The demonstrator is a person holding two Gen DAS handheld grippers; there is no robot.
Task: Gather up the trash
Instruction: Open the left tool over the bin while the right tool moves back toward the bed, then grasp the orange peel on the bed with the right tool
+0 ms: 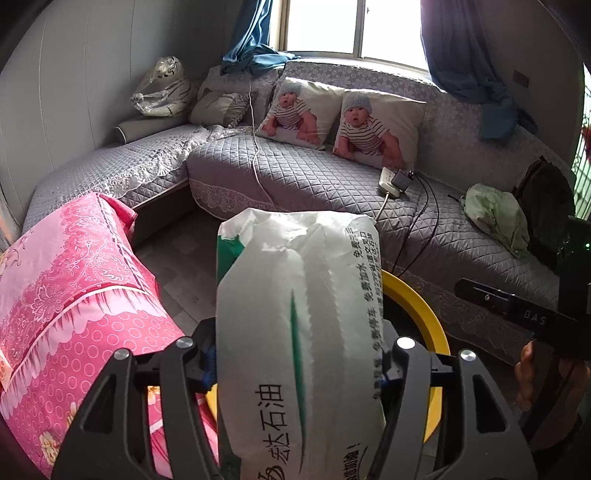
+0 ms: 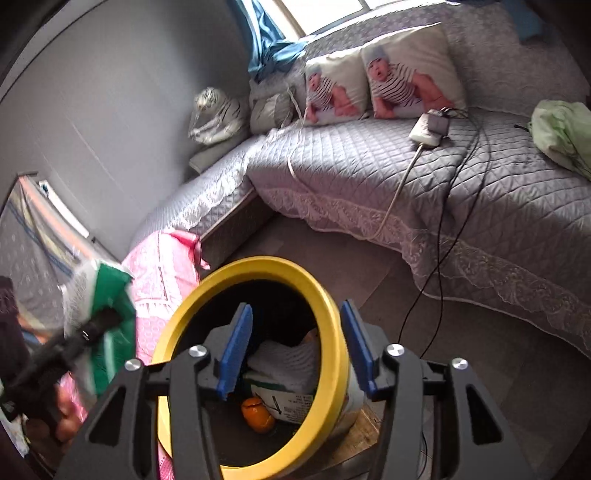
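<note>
Grey quilted corner sofa (image 1: pixel 295 173) under a bright window (image 1: pixel 354 26) — blue curtains (image 1: pixel 251 33), pale wall (image 1: pixel 74 74).

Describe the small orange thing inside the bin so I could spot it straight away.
Find the yellow-rimmed bin on the floor before the grey sofa. On its dark bottom, beside white and green packaging, lies the orange fruit peel: the only round, bright orange piece there.

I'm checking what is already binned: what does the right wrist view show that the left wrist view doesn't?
Only the right wrist view looks inside the yellow-rimmed bin: an orange peel and a printed packet lie there, between the right gripper's empty, open jaws. Only the left wrist view shows the white tissue pack filling the left gripper. Both show the bin, pink bedding and sofa.
</note>
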